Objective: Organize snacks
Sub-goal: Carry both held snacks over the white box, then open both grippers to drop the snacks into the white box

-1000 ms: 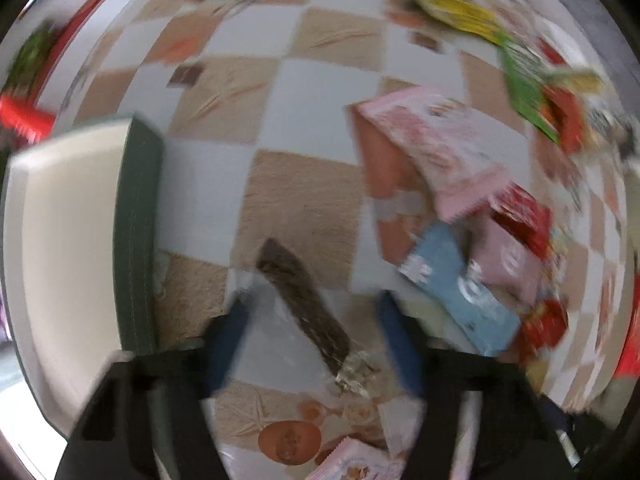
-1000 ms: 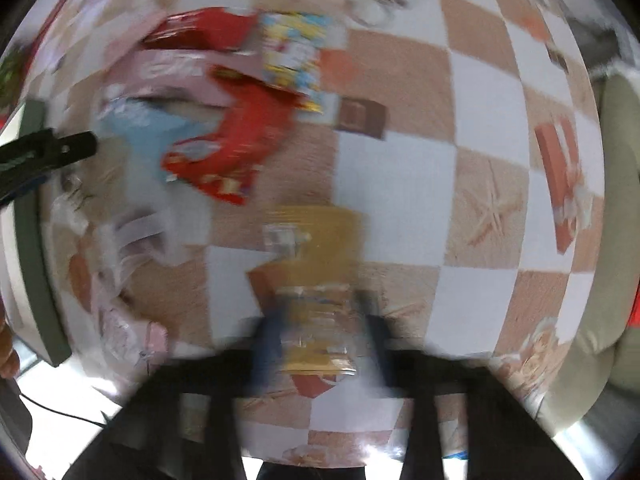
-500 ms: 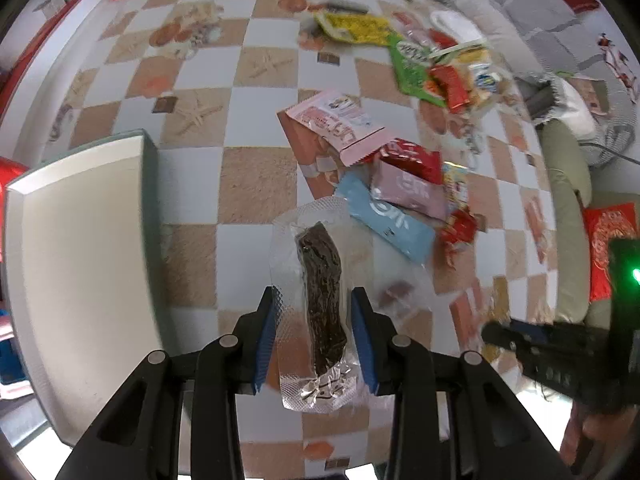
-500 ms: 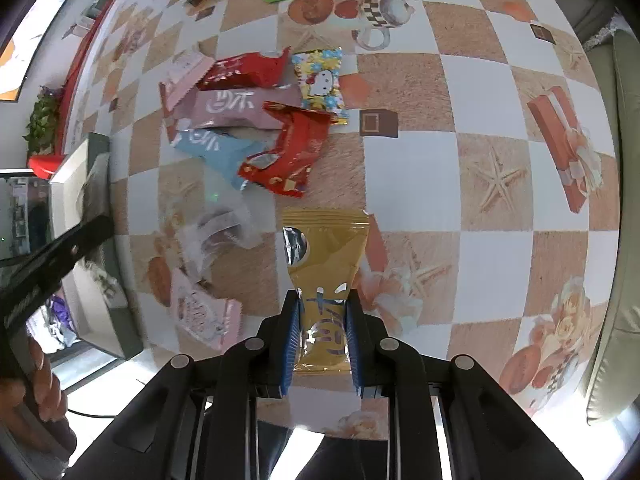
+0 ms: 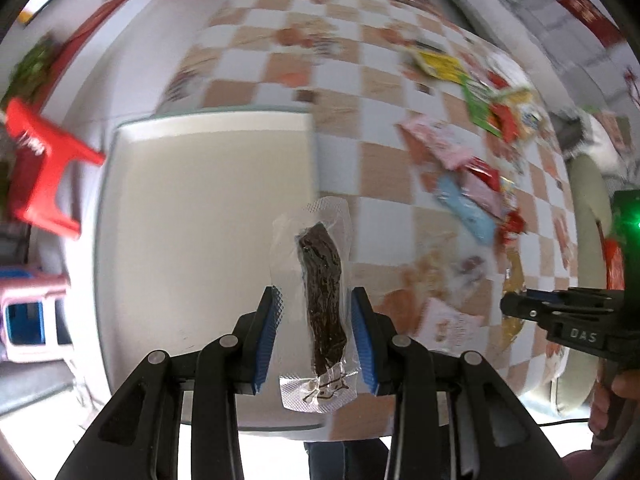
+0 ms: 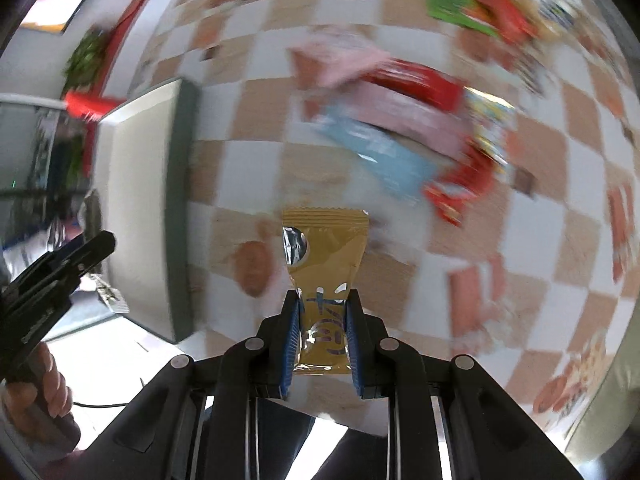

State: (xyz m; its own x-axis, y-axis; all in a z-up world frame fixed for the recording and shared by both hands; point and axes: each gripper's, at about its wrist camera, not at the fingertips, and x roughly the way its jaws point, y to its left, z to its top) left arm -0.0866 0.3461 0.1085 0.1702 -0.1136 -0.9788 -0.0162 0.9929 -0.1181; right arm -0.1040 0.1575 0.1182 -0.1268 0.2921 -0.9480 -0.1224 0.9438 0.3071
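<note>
My left gripper (image 5: 316, 300) is shut on a clear packet with a dark jerky strip (image 5: 320, 280) and holds it above the right part of a large cream box with a green rim (image 5: 200, 208). My right gripper (image 6: 322, 304) is shut on a gold snack packet (image 6: 324, 248), held above the checkered floor to the right of the same box (image 6: 144, 184). The right gripper shows in the left wrist view (image 5: 560, 316), and the left one in the right wrist view (image 6: 60, 268).
Several loose snack packets lie on the checkered floor: pink, red and blue ones (image 6: 392, 120), green and yellow ones (image 5: 480, 92). A red stool (image 5: 36, 168) stands left of the box. A grey-green cushion (image 5: 584, 200) lies at the right.
Both grippers have lifted their packets off the floor and swung left. The jerky packet now hangs over the cream box; the gold packet is closer to the box.
</note>
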